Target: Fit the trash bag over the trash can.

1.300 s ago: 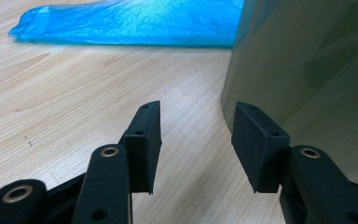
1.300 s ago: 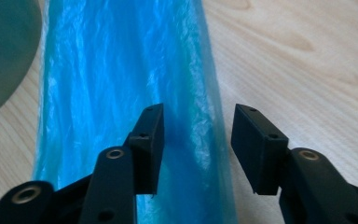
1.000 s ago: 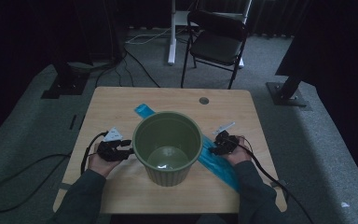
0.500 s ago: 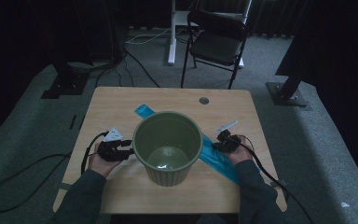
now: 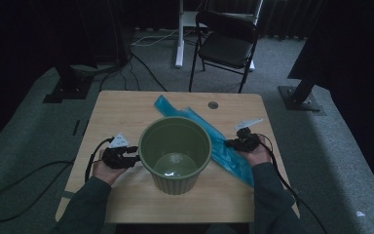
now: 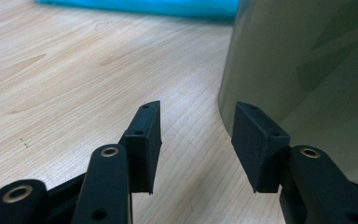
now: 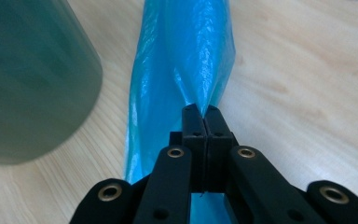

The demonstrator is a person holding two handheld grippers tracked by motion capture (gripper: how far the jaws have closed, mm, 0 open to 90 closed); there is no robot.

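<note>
Blue plastic bag (image 7: pixel 182 70) pinched in right tongs (image 7: pixel 204 112), beside green bucket (image 7: pixel 28 79)

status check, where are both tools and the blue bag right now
Right tool shut, pinching a fold of the blue plastic bag. Left tool open beside the green bin, holding nothing. Bag lies flat behind and right of the bin.

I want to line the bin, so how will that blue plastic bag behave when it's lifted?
The blue plastic bag looks thin and crinkled, so it will probably drape limply. It tents up where the right gripper pinches it, suggesting it's very light. Its glossy film may slip.
</note>
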